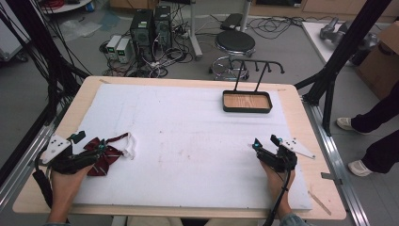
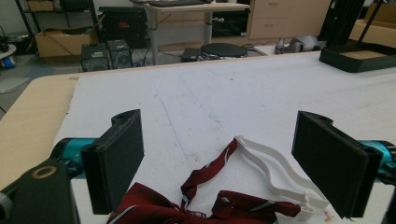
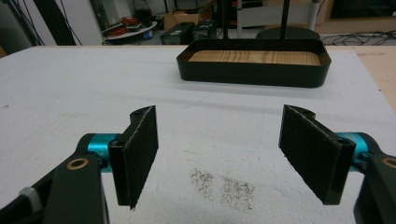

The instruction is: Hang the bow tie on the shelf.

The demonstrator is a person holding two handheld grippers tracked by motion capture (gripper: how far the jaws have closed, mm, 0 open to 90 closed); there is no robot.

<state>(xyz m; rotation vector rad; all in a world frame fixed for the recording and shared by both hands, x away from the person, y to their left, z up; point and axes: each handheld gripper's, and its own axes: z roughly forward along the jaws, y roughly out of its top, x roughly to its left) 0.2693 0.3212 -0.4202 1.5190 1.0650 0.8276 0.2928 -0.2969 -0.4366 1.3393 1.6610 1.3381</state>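
Both jaws apart | left gripper over bow tie | right gripper | tray far

Wooden table, white sheet covering it, dark red bow tie near left edge, black wood-floored tray far right

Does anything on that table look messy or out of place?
Only small things: the bow tie lies crumpled by the left gripper, its white strap loosely looped, and a dark smudge marks the white mat.

Parted tongs, red bow tie, white strap
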